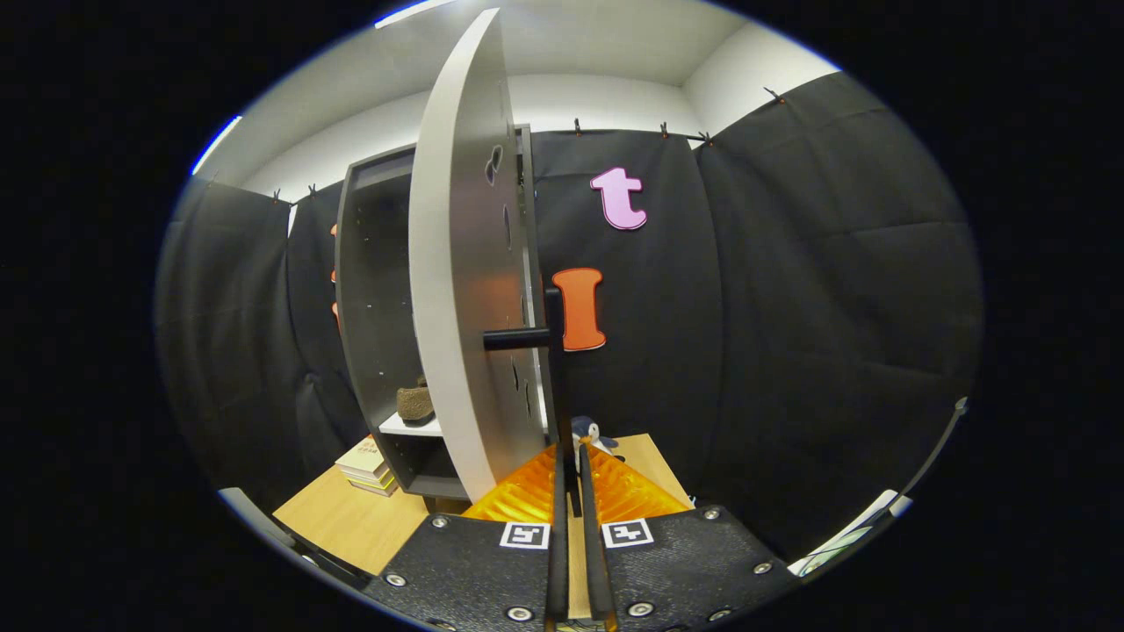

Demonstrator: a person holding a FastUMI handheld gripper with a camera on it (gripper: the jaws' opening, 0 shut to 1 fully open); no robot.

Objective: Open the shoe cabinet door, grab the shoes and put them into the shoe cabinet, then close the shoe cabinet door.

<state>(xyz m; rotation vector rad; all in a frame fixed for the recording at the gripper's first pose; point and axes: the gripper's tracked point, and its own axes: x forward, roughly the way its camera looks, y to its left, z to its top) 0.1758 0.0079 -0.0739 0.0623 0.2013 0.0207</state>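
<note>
Jaws (571,491) together, holding nothing, low beside the open door (461,263). Shoe (414,402) sits on the cabinet (373,290) shelf. Risk: I push off the handle (518,338), door swings back or stays ajar.

Grey door (461,263), brown shoe (414,403)

Cabinet door (457,263): smooth, satin grey panel. Handle (518,338): matt black. Shoe (414,402): fuzzy brown cloth. Table (351,522): light wood, lower left.
</note>
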